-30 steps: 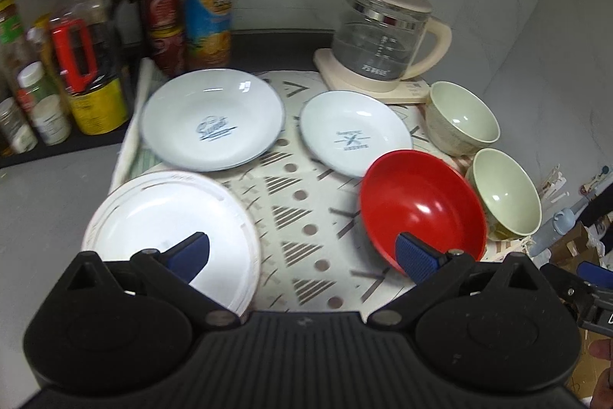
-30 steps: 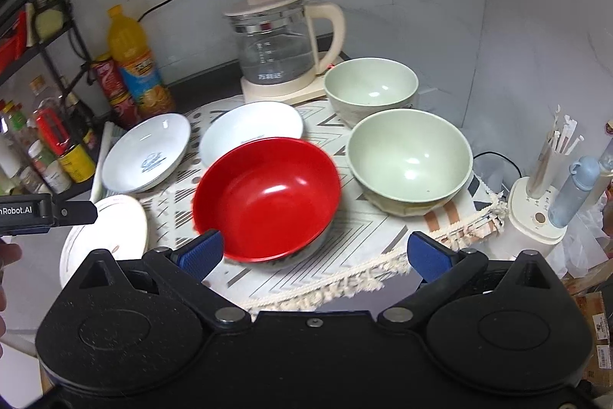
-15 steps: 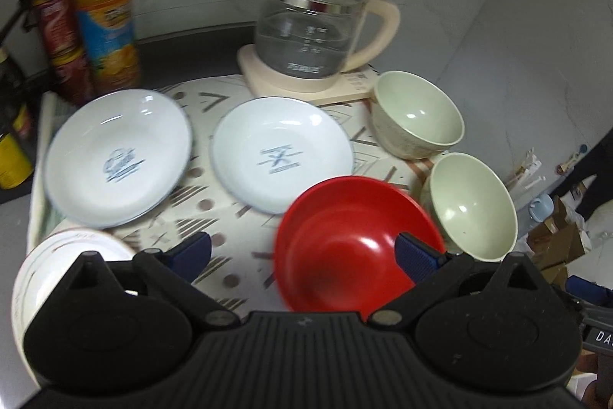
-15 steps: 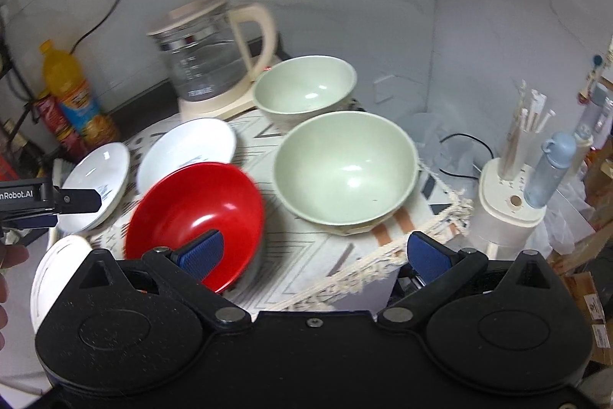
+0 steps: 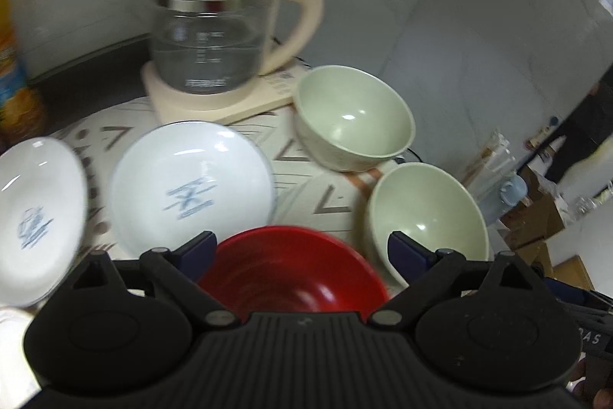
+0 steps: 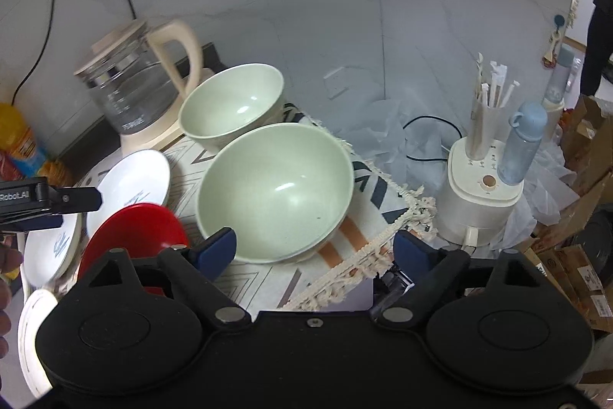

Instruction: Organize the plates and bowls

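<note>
Left tool (image 5: 300,248): jaws wide, closing, astride red bowl (image 5: 295,267), probably untouched, lined up for rim grab. Right tool (image 6: 314,248): closing around near green bowl (image 6: 274,190), empty.

The near half of the red bowl (image 5: 291,267) is hidden behind the left gripper's (image 5: 300,250) black body, so its front rim cannot be seen. At nine o'clock in the left wrist view, the white plate with a blue mark (image 5: 36,217) is smeared by blur and cut by the frame edge; its print is unreadable. The orange bottle (image 5: 13,71) at ten o'clock is cropped to a sliver. In the right wrist view, the red bowl's lower part sits behind a blue finger (image 6: 214,250), and the flat white plate (image 6: 32,332) at eight o'clock is mostly covered. Kettle (image 6: 130,91) markings are too small to read.
</note>
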The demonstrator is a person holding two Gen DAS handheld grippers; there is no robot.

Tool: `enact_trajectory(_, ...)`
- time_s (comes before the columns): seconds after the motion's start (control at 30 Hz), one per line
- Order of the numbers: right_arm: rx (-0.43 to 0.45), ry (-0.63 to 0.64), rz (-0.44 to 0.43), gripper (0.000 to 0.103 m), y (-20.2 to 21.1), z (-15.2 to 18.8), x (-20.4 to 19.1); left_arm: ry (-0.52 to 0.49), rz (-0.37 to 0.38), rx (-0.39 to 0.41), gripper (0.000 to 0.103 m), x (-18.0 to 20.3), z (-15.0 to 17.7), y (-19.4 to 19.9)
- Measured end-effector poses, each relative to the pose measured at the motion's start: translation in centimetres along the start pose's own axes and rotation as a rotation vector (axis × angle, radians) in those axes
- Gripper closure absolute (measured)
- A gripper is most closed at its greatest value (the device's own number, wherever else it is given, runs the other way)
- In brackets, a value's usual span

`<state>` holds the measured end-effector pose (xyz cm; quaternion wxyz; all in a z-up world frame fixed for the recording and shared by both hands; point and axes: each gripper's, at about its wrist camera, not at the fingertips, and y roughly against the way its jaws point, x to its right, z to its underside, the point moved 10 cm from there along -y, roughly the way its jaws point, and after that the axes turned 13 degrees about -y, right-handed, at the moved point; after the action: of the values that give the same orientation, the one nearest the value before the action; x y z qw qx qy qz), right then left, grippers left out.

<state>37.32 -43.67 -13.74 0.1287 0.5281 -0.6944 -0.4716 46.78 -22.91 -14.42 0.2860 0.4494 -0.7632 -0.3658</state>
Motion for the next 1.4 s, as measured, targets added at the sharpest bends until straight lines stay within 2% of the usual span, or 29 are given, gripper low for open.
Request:
enact_trajectory(0.1,0.000,-0.013,0.010,0.021,-0.8,-0.2,0.6,-0.020,0.029,-0.009,0.013,1.1,-0.9,-1.5)
enact_trajectory(0.17,-0.006,-0.022,0.012,0.030,-1.3,-0.2,0.7,-0.028,0.049,-0.013,0.018,1.7,-1.3,-2.5)
enact_trajectory(0.2,-0.008,-0.022,0.010,0.031,-1.5,-0.2,0.7,-0.033,0.059,-0.014,0.020,2.0,-1.5,-2.9)
enact_trajectory(0.4,-0.025,-0.045,0.023,0.045,-3.1,-0.4,1.1,-0.062,0.090,-0.062,0.042,3.2,-2.0,-6.1)
enact_trajectory(0.57,-0.052,-0.071,0.022,0.067,-4.7,-0.4,1.4,-0.068,0.103,-0.092,0.057,3.7,-2.2,-8.2)
enact_trajectory(0.6,-0.058,-0.076,0.023,0.068,-5.1,-0.4,1.4,-0.068,0.110,-0.096,0.060,3.8,-2.2,-8.7)
enact_trajectory(0.67,-0.063,-0.084,0.028,0.070,-5.6,-0.4,1.5,-0.065,0.130,-0.105,0.073,4.1,-2.2,-9.5)
enact_trajectory(0.93,-0.093,-0.109,0.053,0.080,-7.7,-0.1,2.0,-0.026,0.168,-0.191,0.093,4.6,-1.7,-13.0)
enact_trajectory(1.03,-0.108,-0.114,0.063,0.080,-8.5,0.0,2.0,-0.022,0.185,-0.195,0.095,4.9,-1.6,-13.4)
enact_trajectory(1.13,-0.114,-0.105,0.067,0.085,-9.2,0.2,2.0,-0.015,0.183,-0.201,0.096,4.7,-1.5,-13.6)
enact_trajectory(1.23,-0.092,-0.079,0.064,0.085,-9.1,0.1,1.7,-0.015,0.178,-0.208,0.096,4.8,-1.6,-13.4)
enact_trajectory(1.4,-0.061,-0.081,0.034,0.085,-8.3,-0.9,1.7,-0.013,0.156,-0.158,0.096,4.9,-2.1,-11.9)
